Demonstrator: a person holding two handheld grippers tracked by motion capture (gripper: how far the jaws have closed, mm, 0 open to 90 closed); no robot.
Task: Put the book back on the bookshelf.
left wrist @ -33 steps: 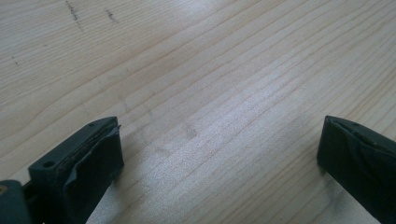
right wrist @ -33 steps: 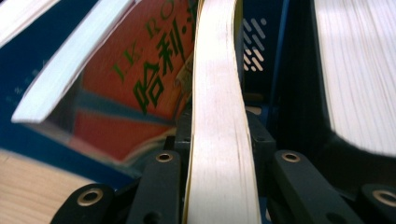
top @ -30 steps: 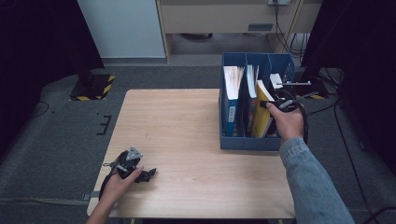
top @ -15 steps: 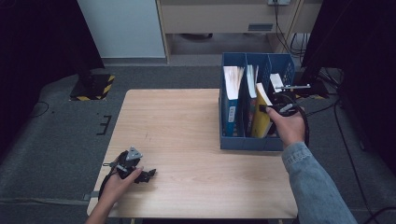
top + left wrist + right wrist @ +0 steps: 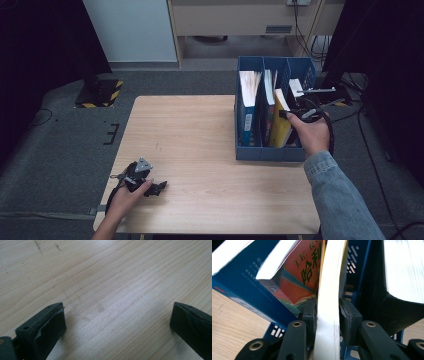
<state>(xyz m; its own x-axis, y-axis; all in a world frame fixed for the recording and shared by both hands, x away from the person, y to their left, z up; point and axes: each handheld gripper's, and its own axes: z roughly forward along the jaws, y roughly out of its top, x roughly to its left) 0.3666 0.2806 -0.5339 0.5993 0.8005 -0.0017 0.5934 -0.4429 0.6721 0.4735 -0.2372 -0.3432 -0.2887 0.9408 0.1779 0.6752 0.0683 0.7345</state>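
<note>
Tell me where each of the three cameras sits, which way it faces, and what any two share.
High view: above the person's side, looking forward and down on the table; both forearms enter from below.
Left gripper view: on the left gripper, facing bare tabletop between open jaws.
Right gripper view: on the right gripper, jaws clamping the yellow book in the blue file box.
Shared: high and right views show that book.

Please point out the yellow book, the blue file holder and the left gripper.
yellow book [image 5: 280, 131], high view, on its yellow cover.
blue file holder [image 5: 267, 153], high view, on its front wall.
left gripper [image 5: 161, 187], high view, between its fingers.
</note>
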